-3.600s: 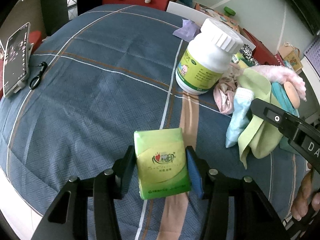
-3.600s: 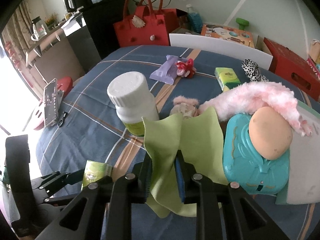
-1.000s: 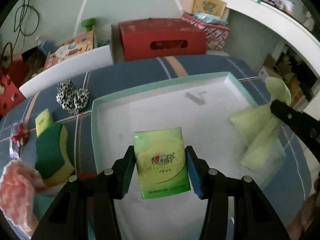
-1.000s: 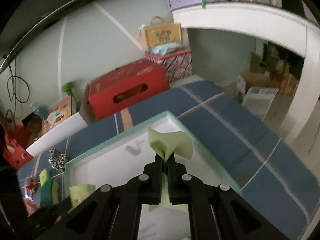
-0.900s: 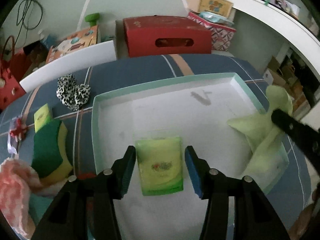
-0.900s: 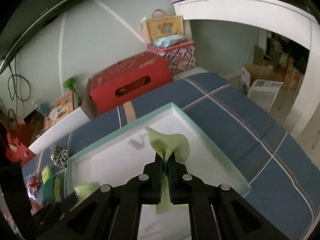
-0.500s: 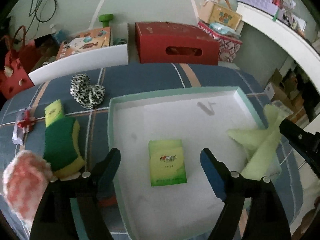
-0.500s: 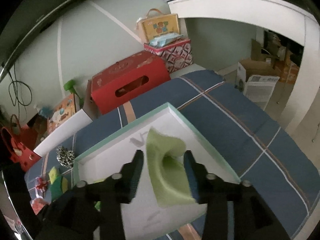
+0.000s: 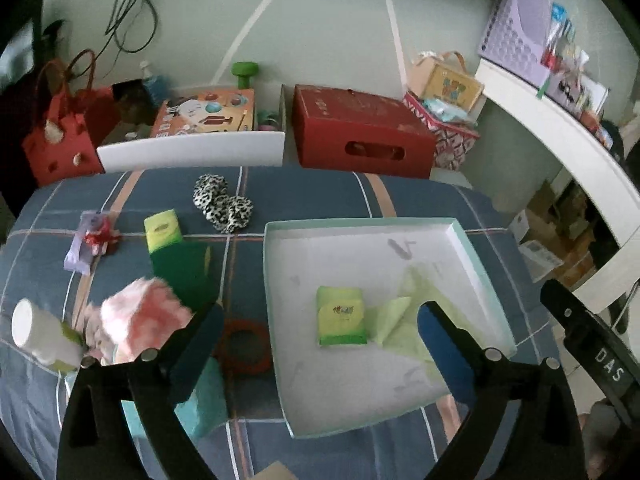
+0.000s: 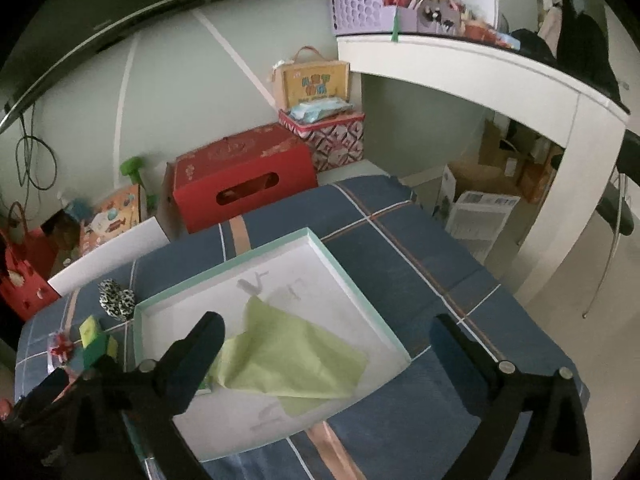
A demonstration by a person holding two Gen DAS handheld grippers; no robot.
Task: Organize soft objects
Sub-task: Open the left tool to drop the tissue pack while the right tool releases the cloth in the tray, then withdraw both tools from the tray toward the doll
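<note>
Here, on a bed spread with a blue plaid cover (image 9: pixel 304 196), a shallow white tray (image 9: pixel 362 225) with a mint-green rim holds two soft items: a green tissue pack (image 9: pixel 341 316) lying flat near its middle, and a light green cloth (image 10: pixel 288 356) crumpled just beside it, the two touching. The left gripper (image 9: pixel 318 328) hangs above the tray, its jaws opening wide with nothing pressed between them. The right gripper (image 10: pixel 326 336) hangs likewise above the cloth, its jaws also opening and clear of the fabric. Left of the tray lie a leopard-print scrunchie (image 9: pixel 223 208), a green sponge (image 9: pixel 182 268) and a pink fluffy toy (image 9: pixel 140 320).
</note>
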